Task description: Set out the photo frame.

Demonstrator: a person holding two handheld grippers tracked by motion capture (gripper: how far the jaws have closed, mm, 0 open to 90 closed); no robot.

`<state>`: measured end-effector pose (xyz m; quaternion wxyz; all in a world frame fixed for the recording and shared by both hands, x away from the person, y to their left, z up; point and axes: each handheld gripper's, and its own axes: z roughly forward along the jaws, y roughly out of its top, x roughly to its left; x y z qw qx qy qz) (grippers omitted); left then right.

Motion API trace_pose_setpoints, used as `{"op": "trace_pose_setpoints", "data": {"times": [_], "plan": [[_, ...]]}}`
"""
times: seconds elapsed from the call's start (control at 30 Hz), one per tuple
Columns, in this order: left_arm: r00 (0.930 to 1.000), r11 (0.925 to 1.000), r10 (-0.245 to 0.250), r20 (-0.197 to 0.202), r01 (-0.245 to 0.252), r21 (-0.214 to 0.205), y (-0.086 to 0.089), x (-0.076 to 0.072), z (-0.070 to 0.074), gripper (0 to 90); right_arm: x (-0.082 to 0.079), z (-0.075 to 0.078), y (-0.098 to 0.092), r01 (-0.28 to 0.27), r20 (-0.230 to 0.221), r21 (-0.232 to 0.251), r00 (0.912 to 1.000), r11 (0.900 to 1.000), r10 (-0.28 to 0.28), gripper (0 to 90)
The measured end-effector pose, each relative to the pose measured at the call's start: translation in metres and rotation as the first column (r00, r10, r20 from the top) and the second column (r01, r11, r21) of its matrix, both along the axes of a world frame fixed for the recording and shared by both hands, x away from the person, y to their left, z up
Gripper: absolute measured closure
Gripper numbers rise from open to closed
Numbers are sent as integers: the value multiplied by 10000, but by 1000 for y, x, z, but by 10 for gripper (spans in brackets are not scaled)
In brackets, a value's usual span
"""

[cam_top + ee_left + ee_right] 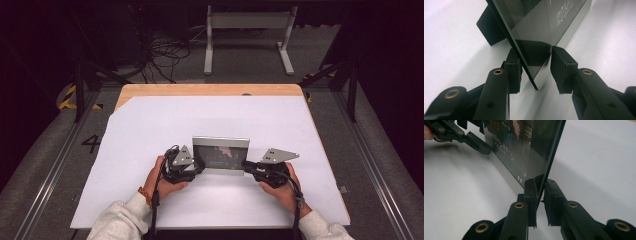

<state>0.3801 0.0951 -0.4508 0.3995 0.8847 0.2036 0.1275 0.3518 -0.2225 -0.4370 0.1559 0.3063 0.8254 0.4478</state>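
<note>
A silver-edged picture frame (220, 155) with dark glass stands upright on the white sheet, near the table's front. My left gripper (200, 167) is at its lower left corner. In the left gripper view the pads (514, 70) press that corner of the frame (536, 30) from both faces. The frame's black back stand (490, 27) rests on the sheet behind. My right gripper (246, 164) is at the lower right corner, and its jaws (539, 182) are closed on the thin edge of the frame (524, 145). The left gripper (474, 141) shows beyond it.
A white sheet (150, 130) covers most of a wooden table, whose bare edge (210, 90) shows at the back. Beyond the table are floor cables (165, 50) and a white stand's legs (247, 22). Dark posts flank both sides.
</note>
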Motion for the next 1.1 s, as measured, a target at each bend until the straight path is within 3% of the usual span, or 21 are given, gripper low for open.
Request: {"op": "trace_pose_setpoints", "data": {"times": [0.63, 0.77, 1.1], "plan": [[10000, 9999, -66, -8, 66, -142, 3, -2, 2, 581, -4, 6, -7, 38, 602, -317, 9982, 9995, -19, 804], [10000, 9999, -74, 67, 75, -112, 4, -4, 4, 575, -5, 10, -8, 86, 831, -596, 9965, 9982, -36, 803], [9993, 9997, -63, 372, 71, -233, 8, -8, 11, 552, -10, 17, -19, 176, 1135, -748, 9935, 9970, -90, 793]]}}
